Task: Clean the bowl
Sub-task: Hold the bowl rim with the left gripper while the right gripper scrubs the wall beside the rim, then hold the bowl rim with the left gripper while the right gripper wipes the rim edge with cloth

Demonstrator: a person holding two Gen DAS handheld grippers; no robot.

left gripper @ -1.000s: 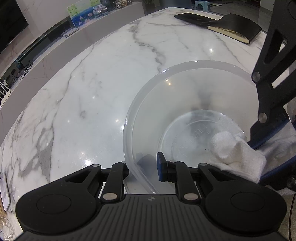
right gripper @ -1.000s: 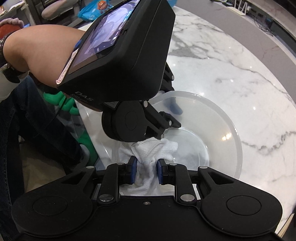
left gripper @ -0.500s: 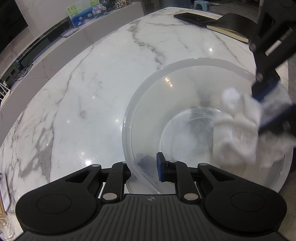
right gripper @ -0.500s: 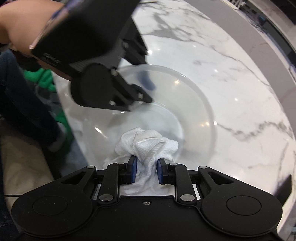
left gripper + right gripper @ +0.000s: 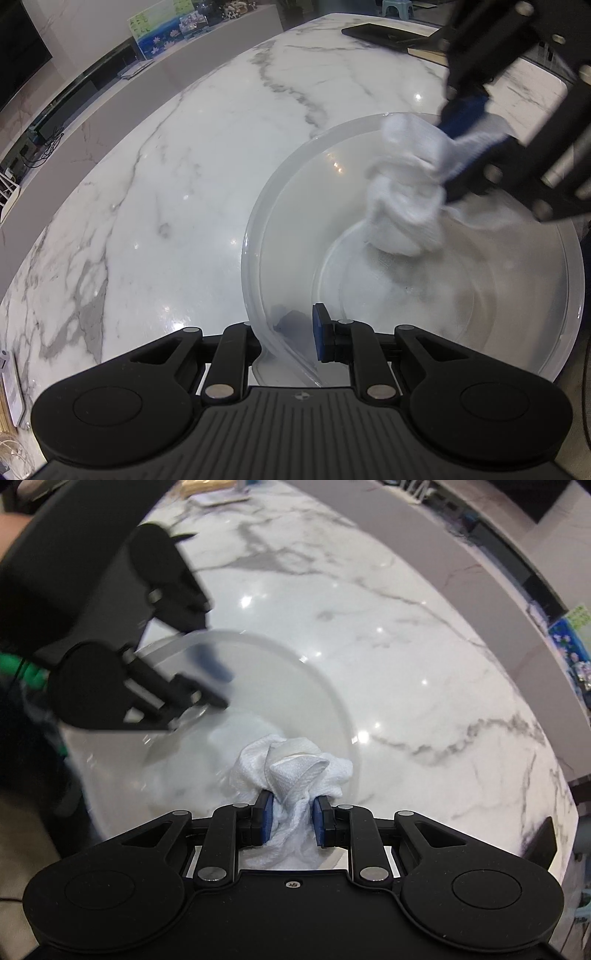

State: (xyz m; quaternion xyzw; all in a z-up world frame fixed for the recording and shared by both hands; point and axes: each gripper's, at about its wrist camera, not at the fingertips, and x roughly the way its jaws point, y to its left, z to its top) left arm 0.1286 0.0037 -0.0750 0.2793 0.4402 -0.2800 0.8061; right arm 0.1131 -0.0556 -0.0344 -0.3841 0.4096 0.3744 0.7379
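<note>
Our left claw (image 5: 295,338) pinches the bowl (image 5: 480,295) rim; right claw (image 5: 291,821) clamps the cloth (image 5: 291,766) inside it.

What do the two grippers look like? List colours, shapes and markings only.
Both the left gripper and the right gripper are matte black plastic, with round discs either side, silver screws, and blue pads on the jaws. The left body is ribbed, the right smooth.
</note>
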